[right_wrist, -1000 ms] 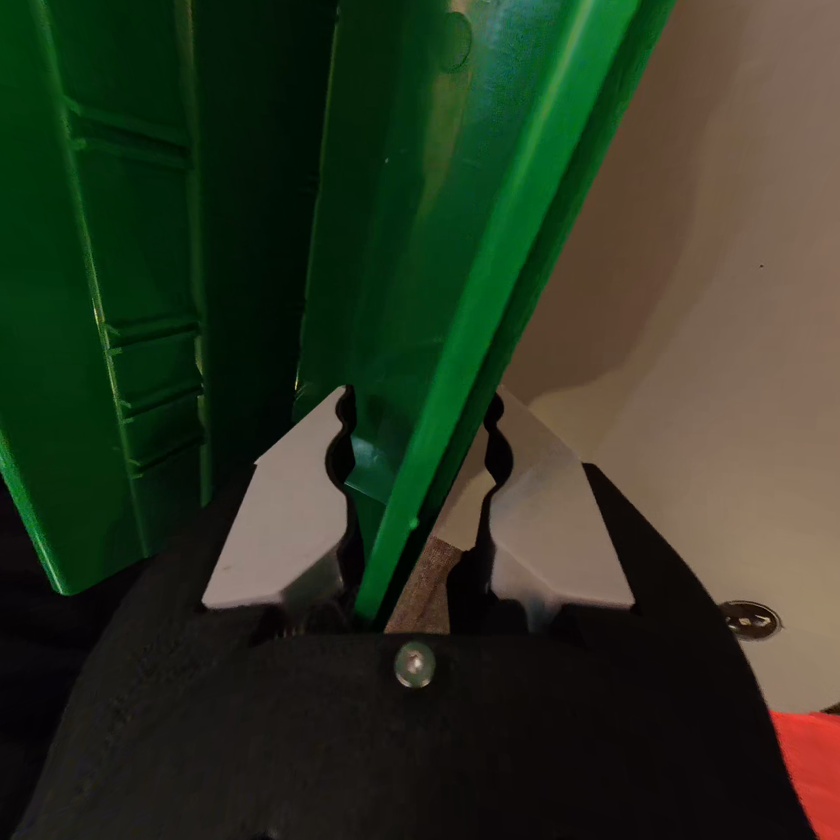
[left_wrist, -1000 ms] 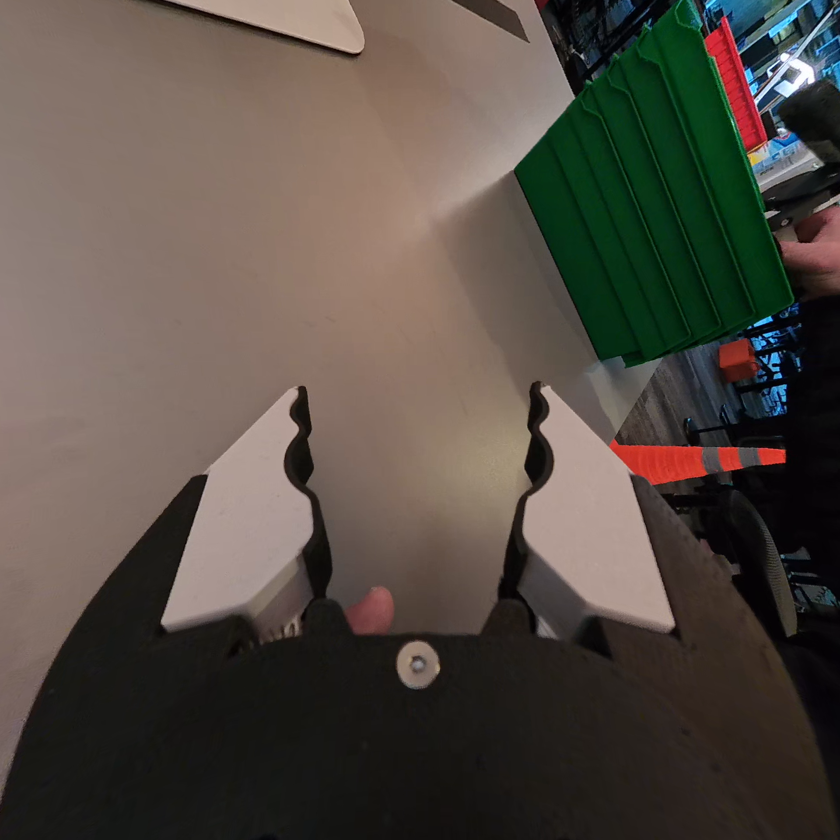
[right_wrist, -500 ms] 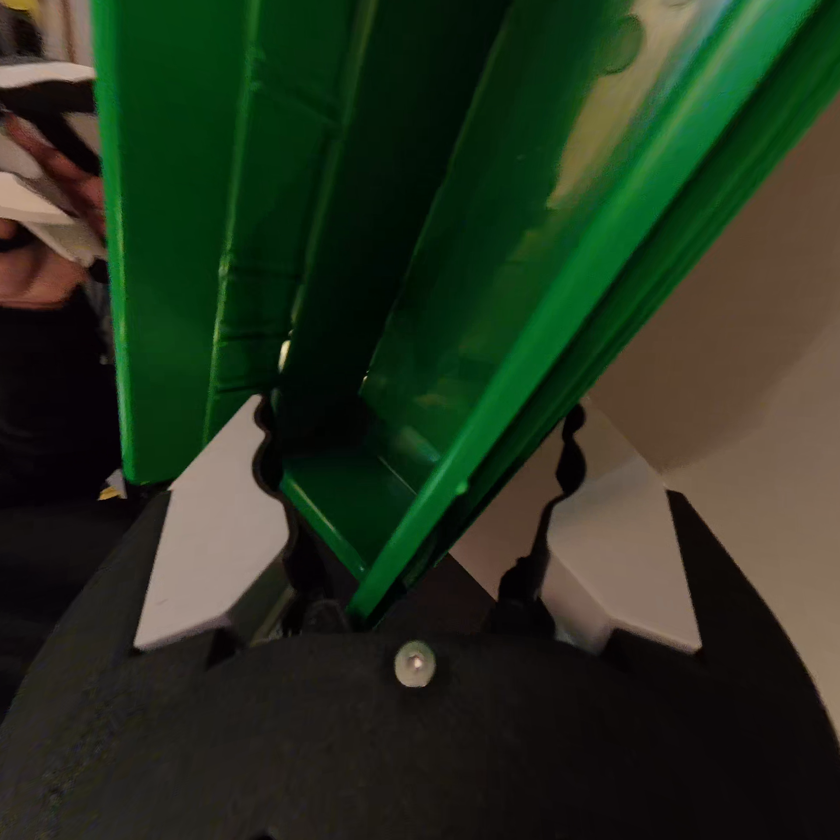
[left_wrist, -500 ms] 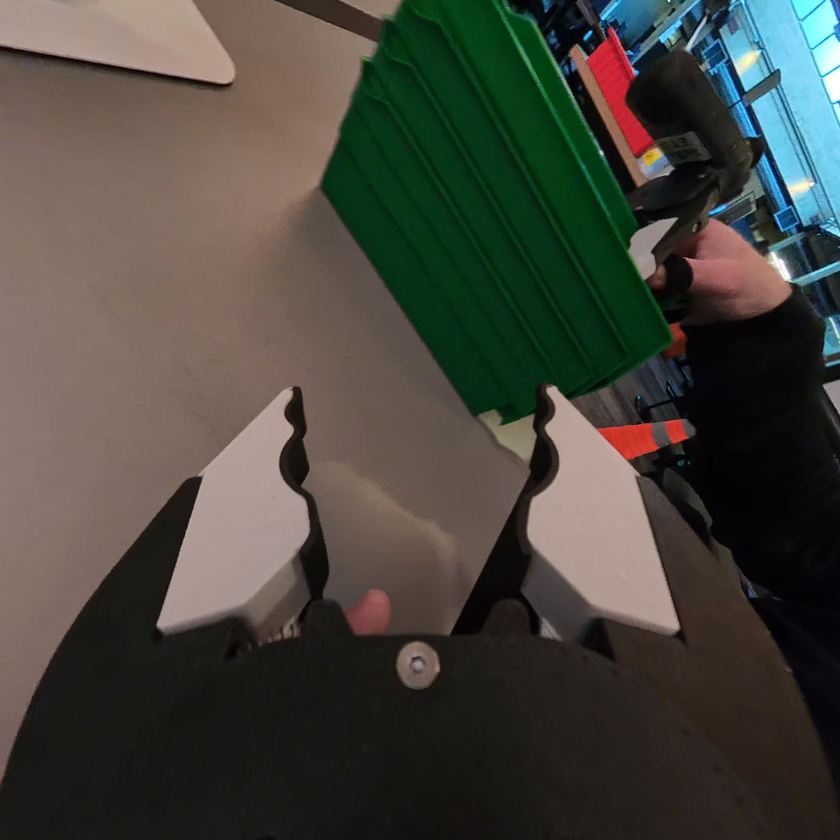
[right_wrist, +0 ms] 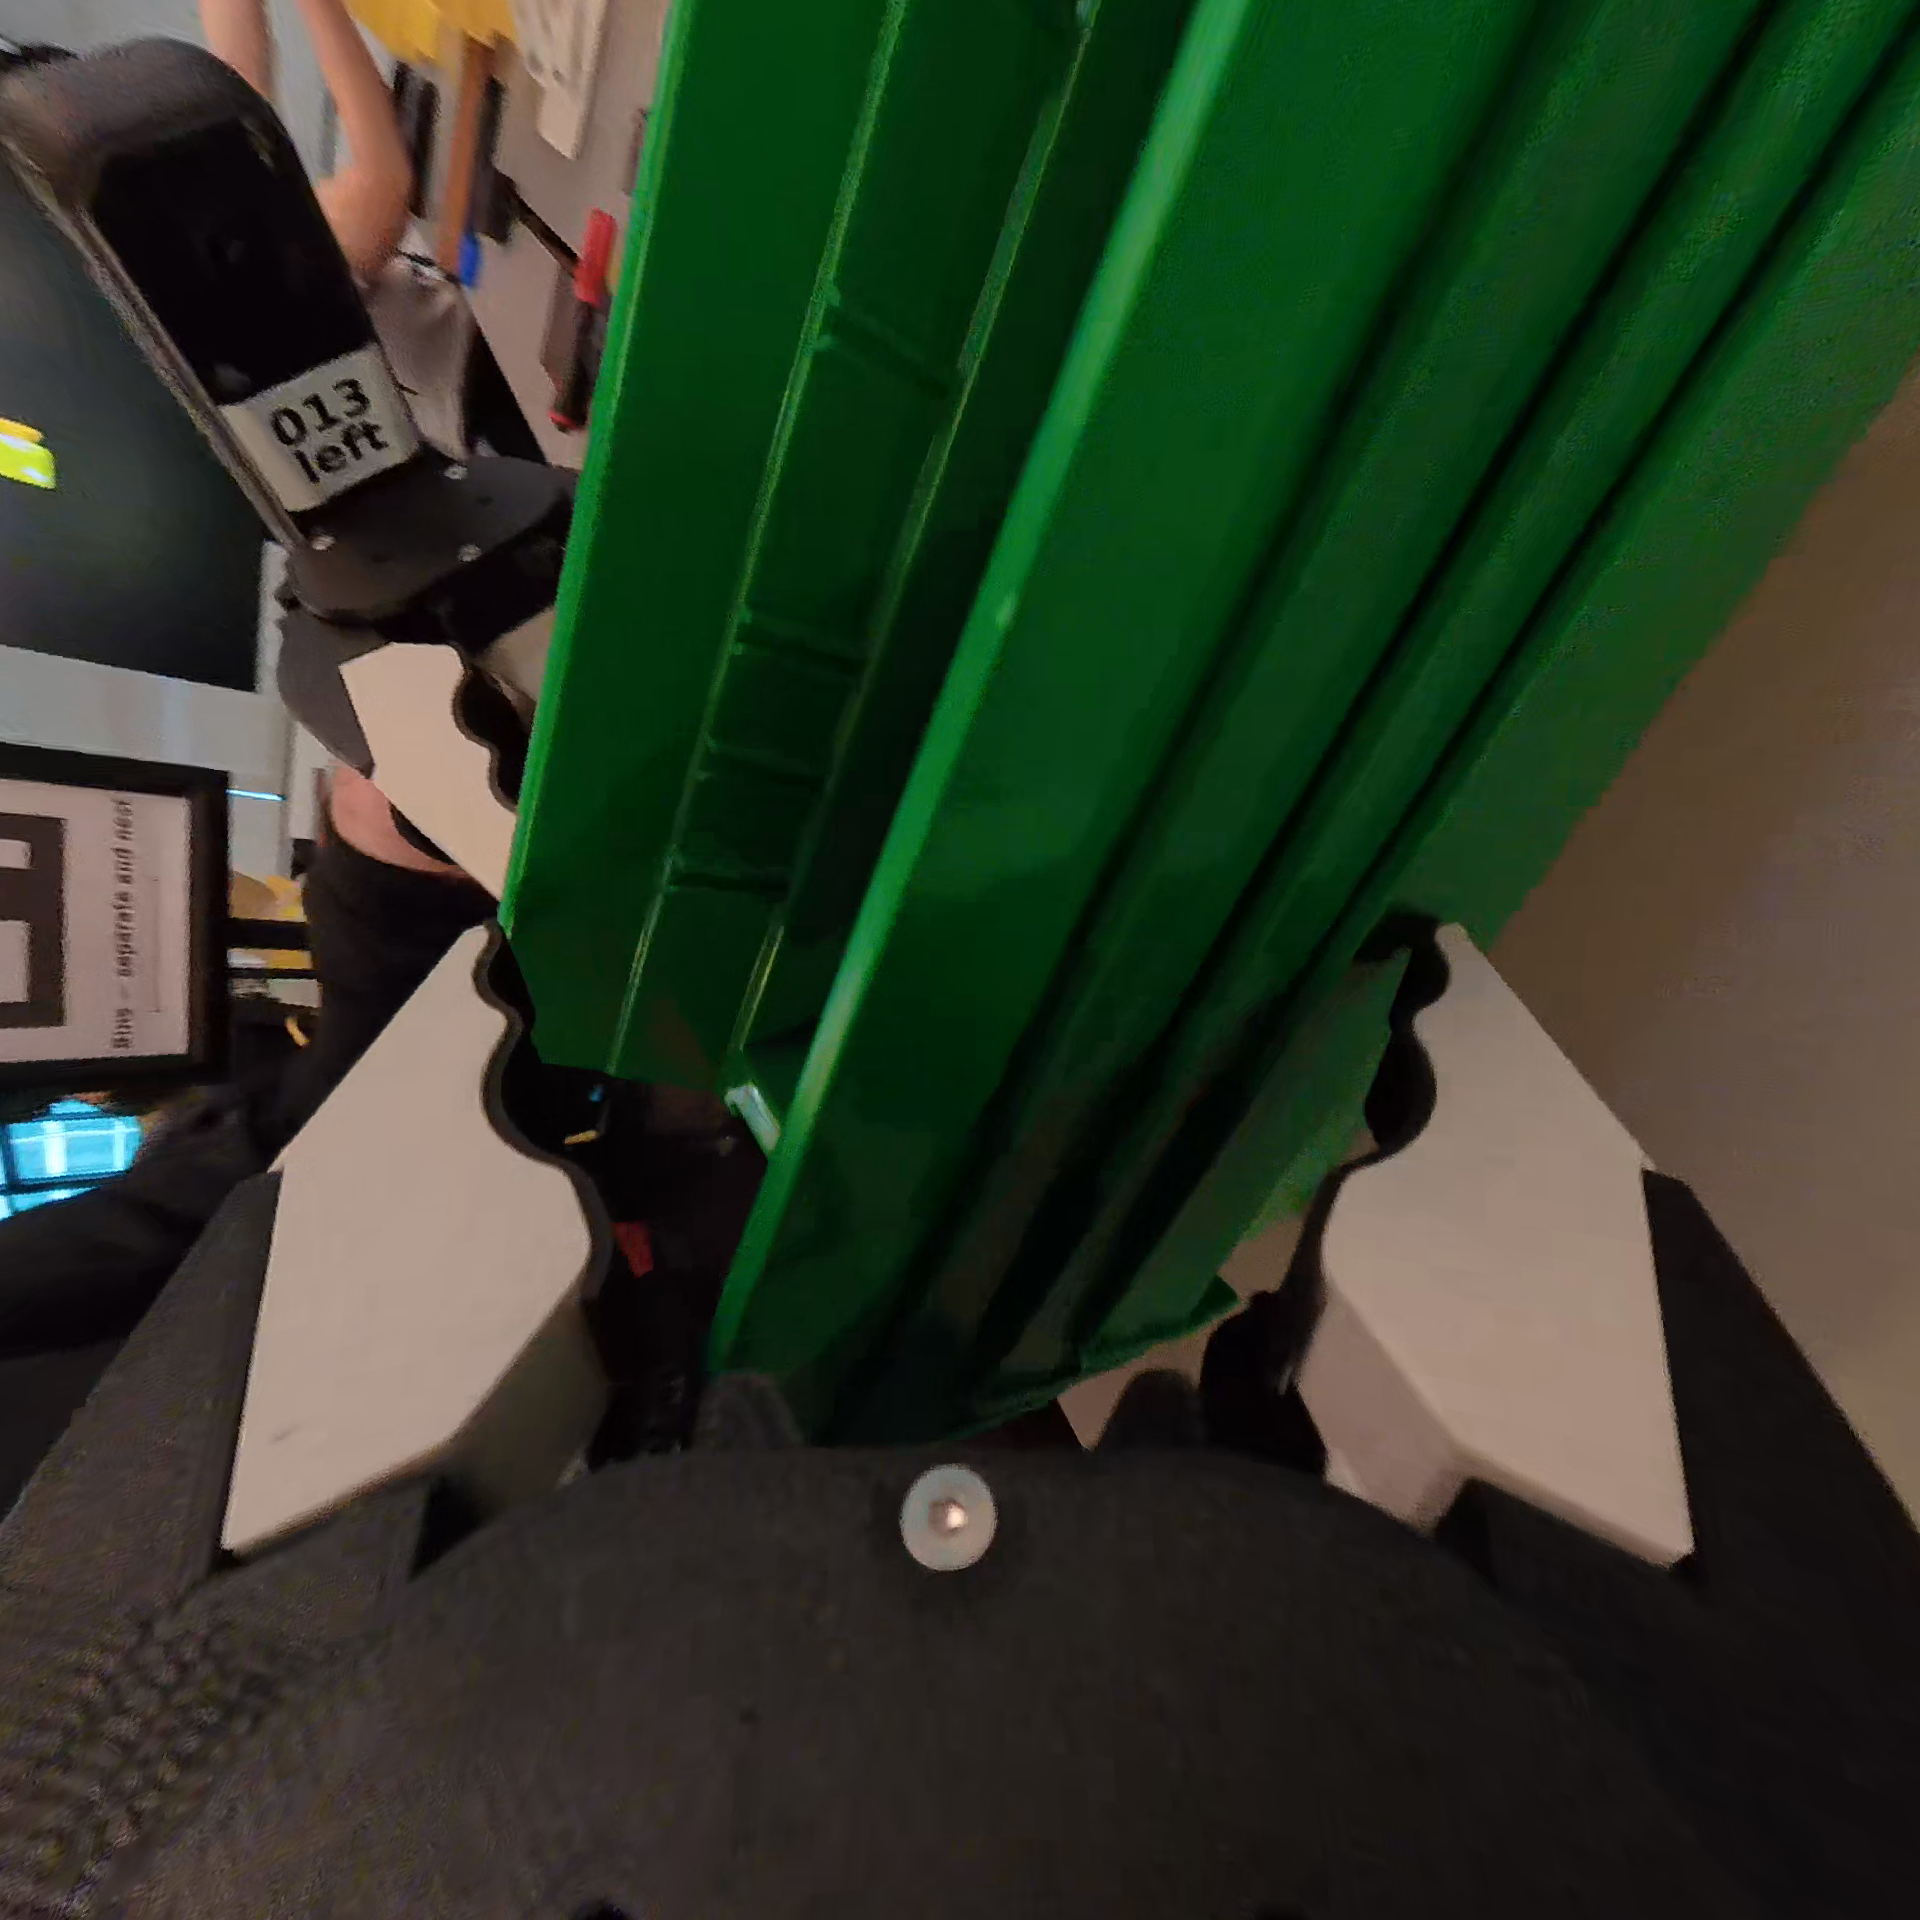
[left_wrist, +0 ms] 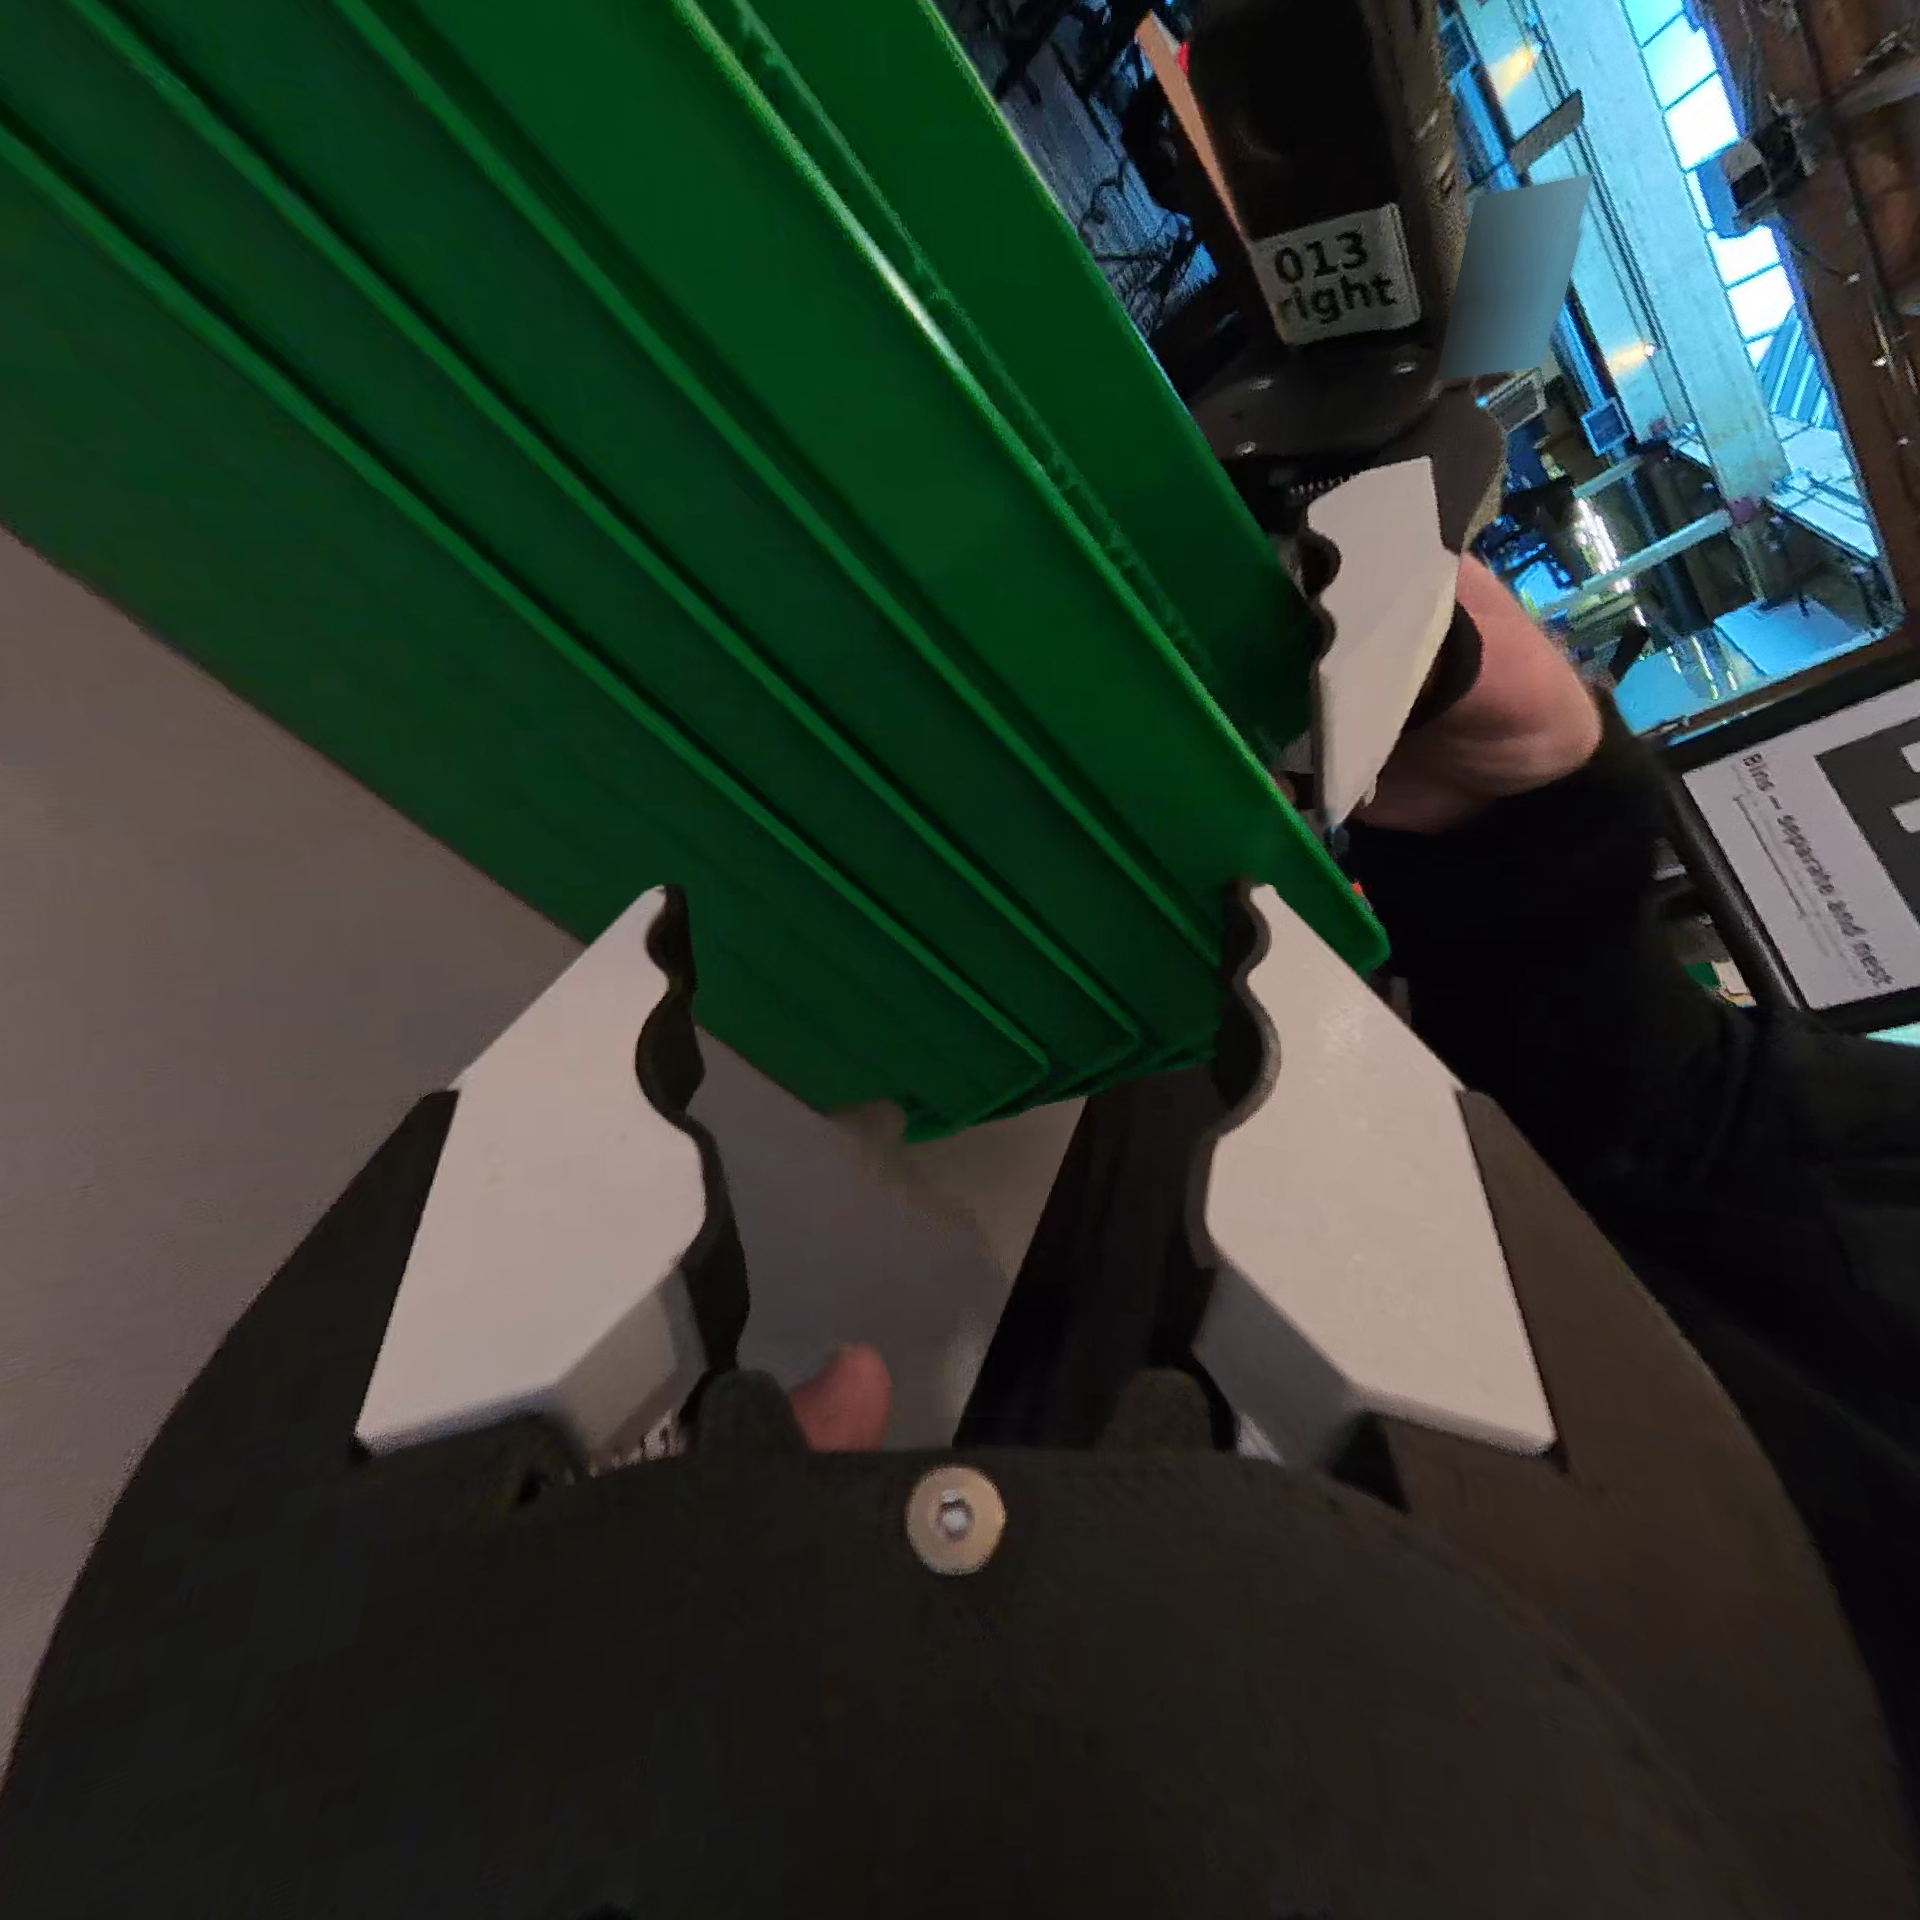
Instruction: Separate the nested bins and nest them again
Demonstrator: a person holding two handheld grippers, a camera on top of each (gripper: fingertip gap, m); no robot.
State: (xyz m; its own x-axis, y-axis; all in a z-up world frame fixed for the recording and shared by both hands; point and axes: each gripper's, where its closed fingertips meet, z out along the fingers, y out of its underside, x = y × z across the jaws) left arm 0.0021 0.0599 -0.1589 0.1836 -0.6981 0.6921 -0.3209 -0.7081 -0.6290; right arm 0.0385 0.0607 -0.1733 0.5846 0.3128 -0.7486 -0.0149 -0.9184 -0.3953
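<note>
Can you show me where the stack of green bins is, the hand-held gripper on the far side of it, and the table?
green bins [left_wrist: 644, 499]: left wrist view, ribbed side wall.
right hand-held gripper [left_wrist: 1314, 675]: left wrist view, between its fingertips at the bins' rim.
table [left_wrist: 208, 935]: left wrist view, bare grey top.

**Green bins between wide fingers**

The right gripper [right_wrist: 956, 1039] stood wide open. The green bins [right_wrist: 1195, 623], one inside another, ran up between its white fingers [right_wrist: 416, 1247], their near end deep in the gap. The left gripper [right_wrist: 488, 717] sat at the bins' far left edge, one finger against the rim. A framed sign [right_wrist: 94, 914] stood at the left. A tan table [right_wrist: 1714, 935] showed on the right.
</note>
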